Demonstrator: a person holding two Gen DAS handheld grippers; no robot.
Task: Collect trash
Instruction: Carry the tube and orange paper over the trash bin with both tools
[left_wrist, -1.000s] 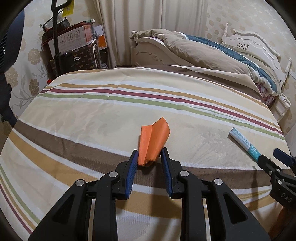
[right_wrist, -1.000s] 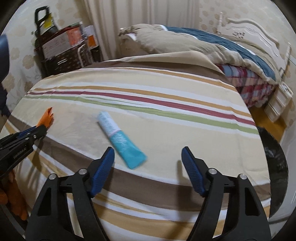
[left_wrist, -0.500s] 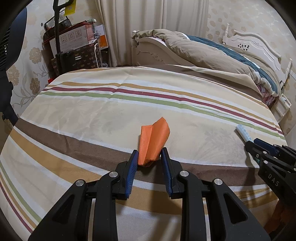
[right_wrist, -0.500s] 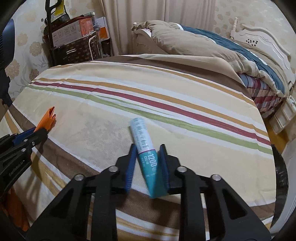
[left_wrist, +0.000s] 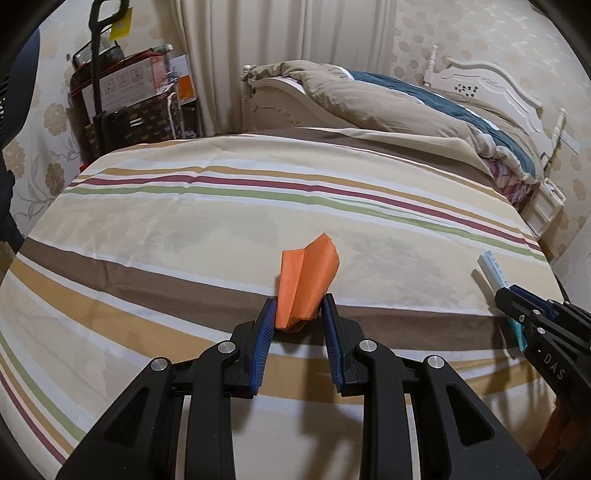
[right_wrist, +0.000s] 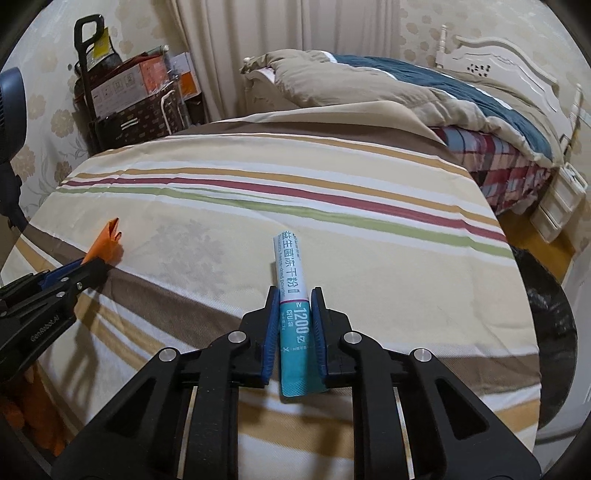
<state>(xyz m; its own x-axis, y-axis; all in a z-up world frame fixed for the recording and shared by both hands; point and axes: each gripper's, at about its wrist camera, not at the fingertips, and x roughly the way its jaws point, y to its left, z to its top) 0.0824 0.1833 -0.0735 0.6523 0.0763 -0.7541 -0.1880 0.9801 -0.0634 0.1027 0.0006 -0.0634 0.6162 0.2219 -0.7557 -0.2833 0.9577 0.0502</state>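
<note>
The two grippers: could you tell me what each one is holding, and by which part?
The left gripper clamps the folded orange paper by its near end. The right gripper clamps the white-and-teal sachet across its teal lower half.

orange wrapper (left_wrist: 306, 284): lower end hidden between the blue pads (left_wrist: 263, 343) of the left gripper (left_wrist: 298, 314); in the right wrist view only its tip (right_wrist: 107, 243) shows past that gripper's fingers.
teal-and-white sachet (right_wrist: 293, 314): sides covered by the right gripper (right_wrist: 294, 314) pads; small print under the large characters too fine to read. In the left wrist view only its white end (left_wrist: 493, 271) shows — the rest is behind the right gripper (left_wrist: 517, 306).
dark round object (right_wrist: 550, 332): at the bed's right edge, partly hidden by the striped bedspread (right_wrist: 258, 206) — cannot tell what it is.
boxes (left_wrist: 125, 85): labels too small to read.
</note>
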